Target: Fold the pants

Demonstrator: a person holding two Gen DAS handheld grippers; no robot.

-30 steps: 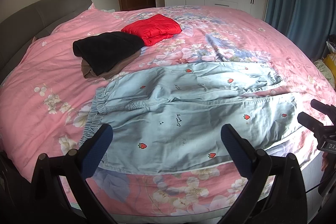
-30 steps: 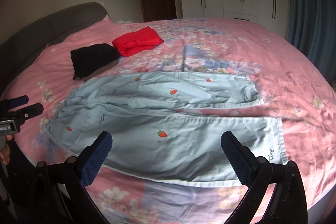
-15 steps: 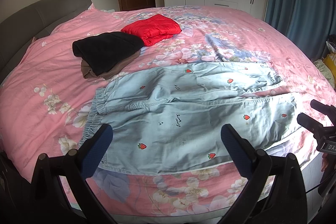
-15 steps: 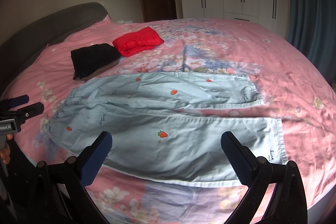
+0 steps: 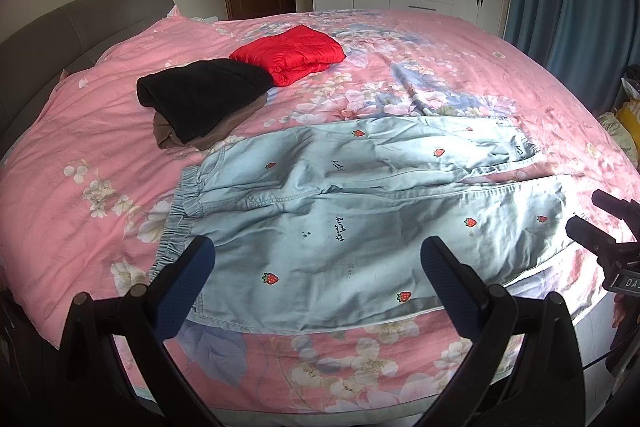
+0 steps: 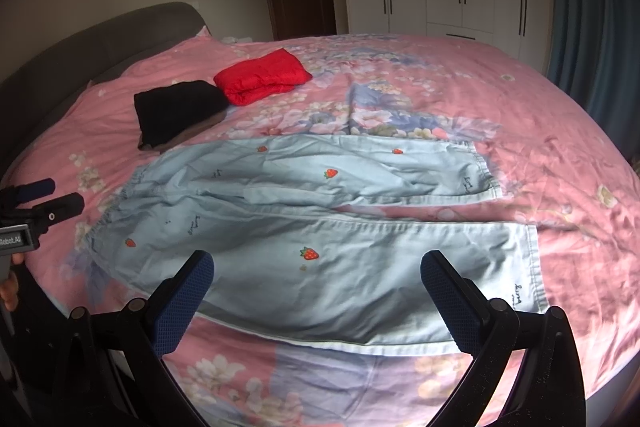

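Pale blue pants on a pink floral bed

Pants (image 5: 360,227), just ahead of both grippers: light blue, dotted with small red strawberries and bits of dark script. Bedspread (image 5: 80,155) under them is pink, with white and cream blossoms and blue-grey leaf patches. Farther ahead to the left, a black garment (image 5: 200,95) over a brown one (image 5: 228,125), then a bright red bundle (image 5: 292,53). Finger pads (image 6: 182,301) are dark blue and dimpled, on black frames.

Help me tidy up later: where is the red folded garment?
In both views the red folded garment lies on the far left of the bed, beside the black garment.
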